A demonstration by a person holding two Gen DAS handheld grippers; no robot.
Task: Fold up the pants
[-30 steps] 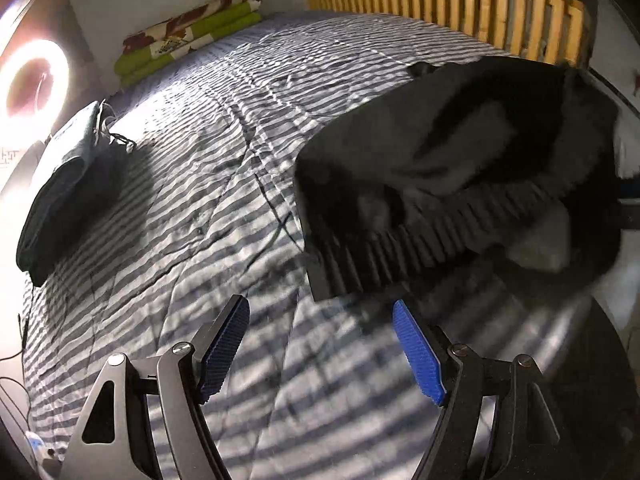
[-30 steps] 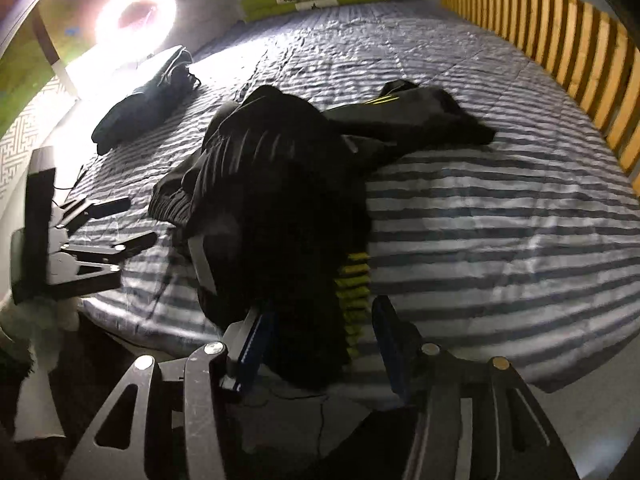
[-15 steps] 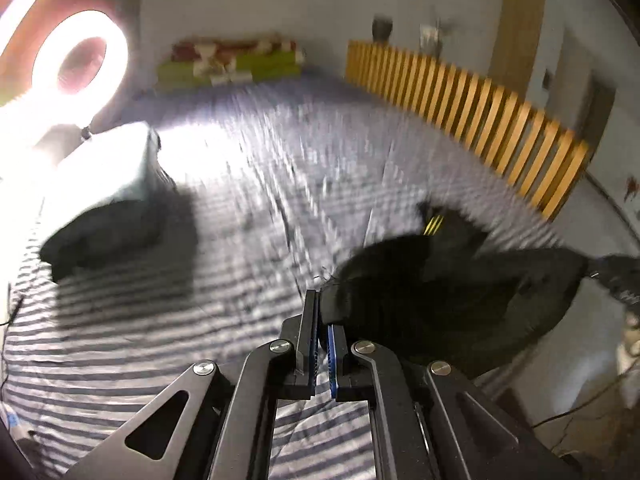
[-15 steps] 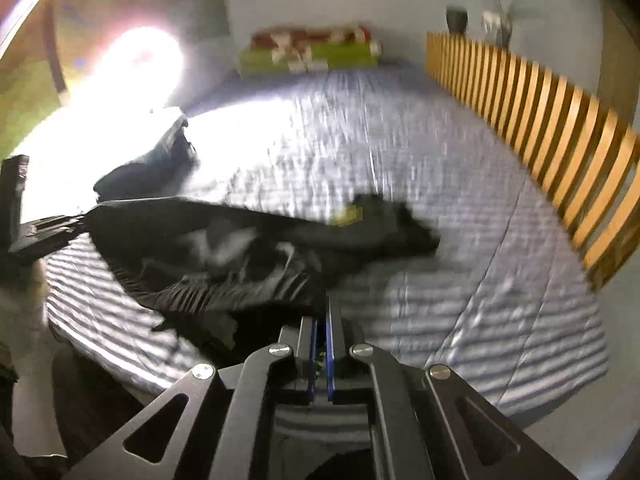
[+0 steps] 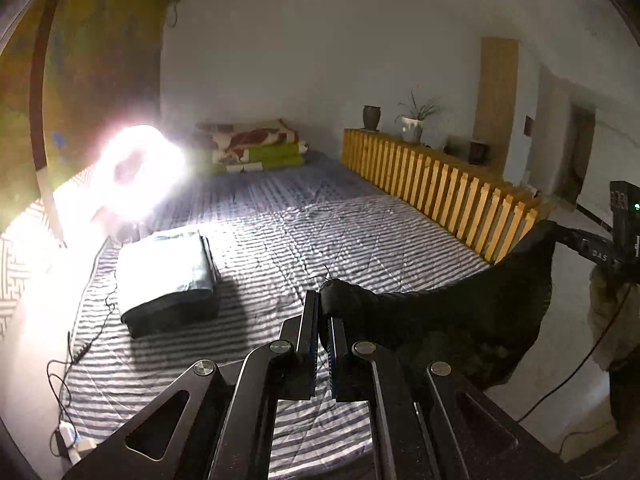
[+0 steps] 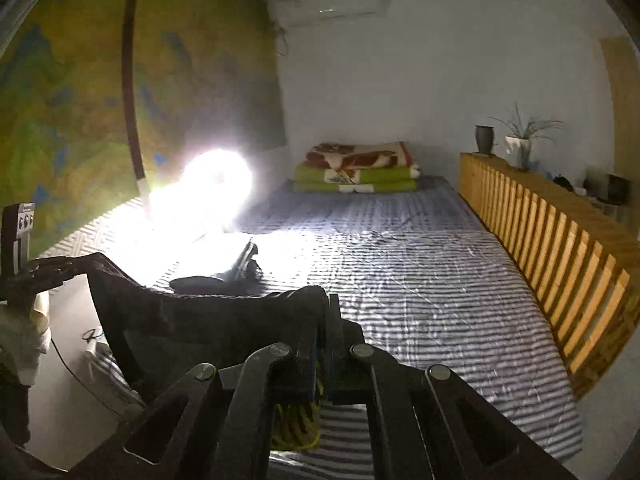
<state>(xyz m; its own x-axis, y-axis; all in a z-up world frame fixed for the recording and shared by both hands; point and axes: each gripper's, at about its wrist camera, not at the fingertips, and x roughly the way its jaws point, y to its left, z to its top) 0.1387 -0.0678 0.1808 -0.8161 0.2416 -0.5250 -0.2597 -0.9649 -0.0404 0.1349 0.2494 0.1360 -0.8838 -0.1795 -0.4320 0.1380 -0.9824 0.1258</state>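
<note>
Left tongs (image 5: pixel 323 322) and right tongs (image 6: pixel 325 344) clamped tight on black fabric pants (image 5: pixel 460 312), stretched above striped bed (image 5: pixel 304 236). Risk: thin edge grip slipping, legs landing bunched.

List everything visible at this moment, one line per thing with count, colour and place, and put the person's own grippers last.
pants: one, black, held up taut between both grippers at the near edge of the bed
bed cover: one, blue-and-white striped, across the whole bed
folded garment: one, dark teal, on the bed's left side near the lamp
folded blankets: one stack, green with a red-and-cream one on top, at the far end of the bed
ring light: one, glaring white, left of the bed
slatted rail: one, yellow wood, along the bed's right side
vase: one, dark, on the rail's shelf
potted plant: one, white pot, beside the vase
air conditioner: one, white, high on the far wall
left gripper: black, blue pads, shut on the pants
right gripper: black, shut on the pants
</note>
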